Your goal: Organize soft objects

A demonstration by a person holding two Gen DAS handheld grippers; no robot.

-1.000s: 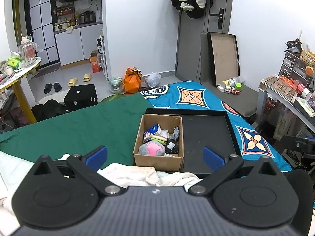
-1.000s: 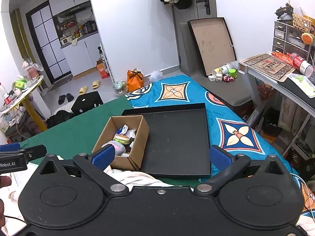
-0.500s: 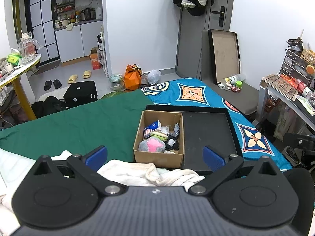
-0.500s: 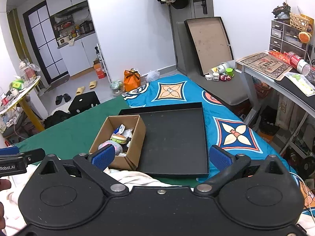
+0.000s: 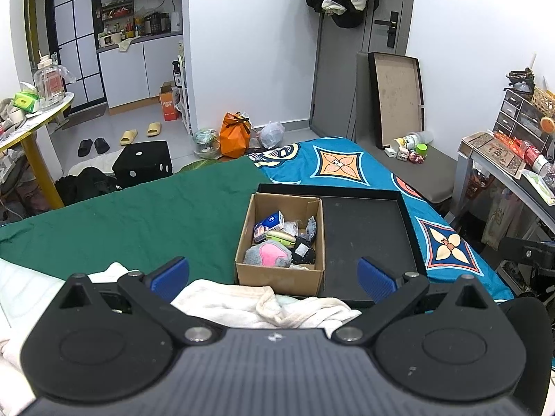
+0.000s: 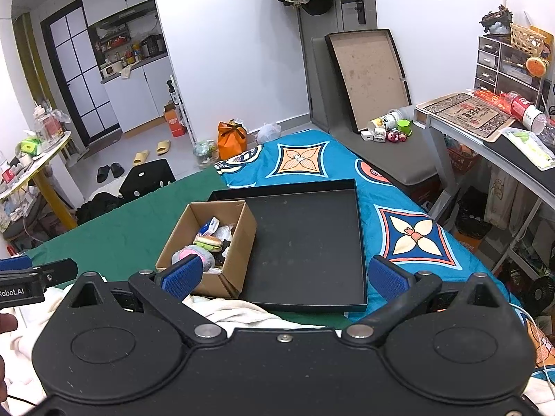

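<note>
- Left wrist view: left gripper (image 5: pixel 274 275) hangs with fingers spread wide, empty, above white cloth (image 5: pixel 242 303); cardboard box (image 5: pixel 281 279) of soft toys sits inside the black tray (image 5: pixel 367 239), against its left wall.
- Right wrist view: right gripper (image 6: pixel 283 279) likewise spread, empty; the tray's right part lies bare.

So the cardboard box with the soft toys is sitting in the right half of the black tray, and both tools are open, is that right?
Not quite. The cardboard box sits in the left half of the black tray, not the right; the left wrist view shows the right half bare. The rest holds: the left tool and right tool are both open.
</note>
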